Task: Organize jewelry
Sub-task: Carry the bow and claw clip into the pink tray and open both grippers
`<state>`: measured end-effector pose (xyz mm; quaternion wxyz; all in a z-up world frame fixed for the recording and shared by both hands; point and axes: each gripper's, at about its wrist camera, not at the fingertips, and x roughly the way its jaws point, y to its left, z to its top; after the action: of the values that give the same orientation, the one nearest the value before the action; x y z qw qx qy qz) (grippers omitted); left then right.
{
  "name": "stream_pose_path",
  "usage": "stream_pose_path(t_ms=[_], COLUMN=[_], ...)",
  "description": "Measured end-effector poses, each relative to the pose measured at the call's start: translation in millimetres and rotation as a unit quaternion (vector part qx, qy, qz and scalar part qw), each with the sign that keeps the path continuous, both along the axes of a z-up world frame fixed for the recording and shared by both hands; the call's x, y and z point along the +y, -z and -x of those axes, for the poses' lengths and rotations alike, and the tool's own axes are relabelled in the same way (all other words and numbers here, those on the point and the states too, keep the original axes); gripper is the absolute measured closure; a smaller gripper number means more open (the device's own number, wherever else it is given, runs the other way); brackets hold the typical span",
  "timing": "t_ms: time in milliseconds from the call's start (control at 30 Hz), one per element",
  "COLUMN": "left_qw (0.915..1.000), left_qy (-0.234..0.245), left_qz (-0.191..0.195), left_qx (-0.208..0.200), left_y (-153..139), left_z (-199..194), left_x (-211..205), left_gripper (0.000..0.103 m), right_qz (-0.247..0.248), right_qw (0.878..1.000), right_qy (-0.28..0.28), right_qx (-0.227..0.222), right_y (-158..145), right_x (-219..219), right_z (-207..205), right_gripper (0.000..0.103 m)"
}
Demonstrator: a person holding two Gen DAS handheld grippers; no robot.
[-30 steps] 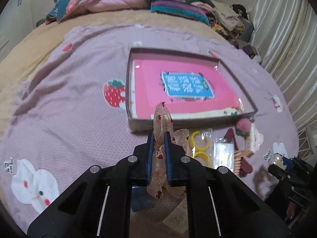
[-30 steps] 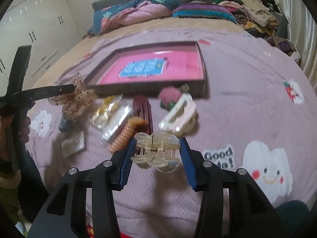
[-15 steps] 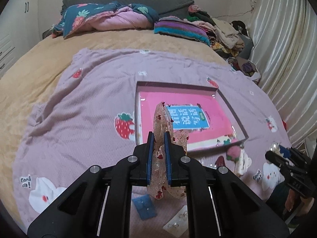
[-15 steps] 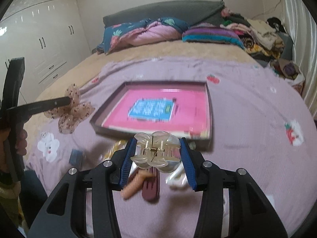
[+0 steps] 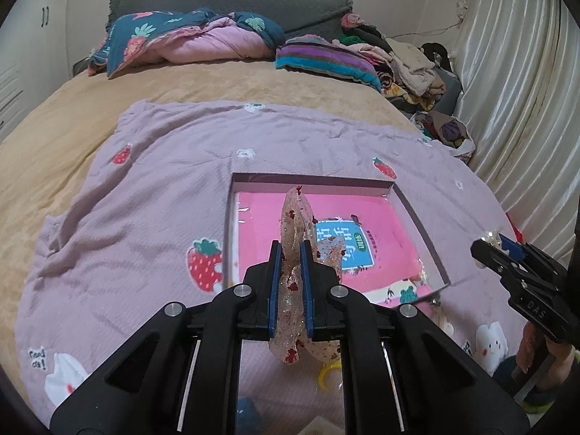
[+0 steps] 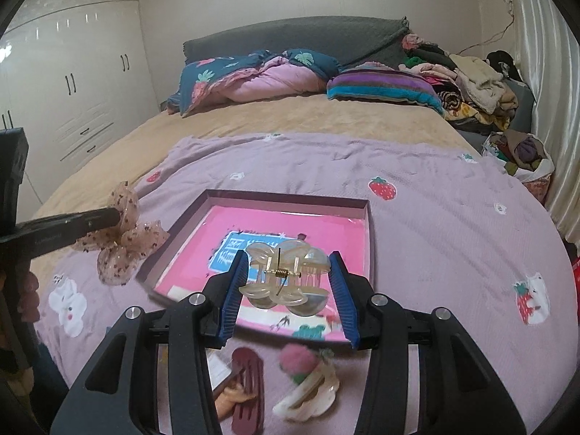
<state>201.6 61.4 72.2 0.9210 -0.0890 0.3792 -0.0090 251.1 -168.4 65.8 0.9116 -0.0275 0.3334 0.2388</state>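
Note:
My left gripper (image 5: 290, 282) is shut on a sheer pink hair bow with red dots (image 5: 295, 224), held above the near left part of the pink-lined tray (image 5: 311, 180). The bow also shows in the right wrist view (image 6: 123, 239). My right gripper (image 6: 288, 290) is shut on a clear cream claw clip (image 6: 284, 275), held above the tray's (image 6: 290, 195) near edge. The right gripper also shows at the right of the left wrist view (image 5: 496, 244).
On the lilac blanket (image 6: 453, 217) in front of the tray lie a maroon clip (image 6: 248, 388), a cream claw clip with a pink pompom (image 6: 304, 384) and a yellow ring (image 5: 328, 371). Bedding and clothes (image 6: 464, 79) are piled at the bed's far end. Curtains hang at the right.
Both grippers have lifted and moved forward from the pile of accessories toward the tray, each still holding its item. The loose items now lie below and behind the fingers.

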Motion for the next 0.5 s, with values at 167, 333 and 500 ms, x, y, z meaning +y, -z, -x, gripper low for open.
stream_pose_path(t_ms=[167, 333, 500], left_qw=[0.9999, 0.9995, 0.9988], left_qy=[0.003, 0.010, 0.011], left_qz=[0.003, 0.005, 0.005], left_qx=[0.013, 0.029, 0.048], left_y=[14, 34, 54], left_z=[-18, -35, -49], left_x=[-9, -18, -25], left_gripper=[0.099, 0.099, 0.099], right_qz=[0.005, 0.010, 0.023], right_qw=[1.000, 0.999, 0.999], right_qy=[0.000, 0.005, 0.011], right_qx=[0.012, 0.030, 0.043], right_y=[13, 33, 52], right_x=[6, 6, 4], right_z=[-23, -40, -52], right_gripper=[0.059, 0.059, 0.059])
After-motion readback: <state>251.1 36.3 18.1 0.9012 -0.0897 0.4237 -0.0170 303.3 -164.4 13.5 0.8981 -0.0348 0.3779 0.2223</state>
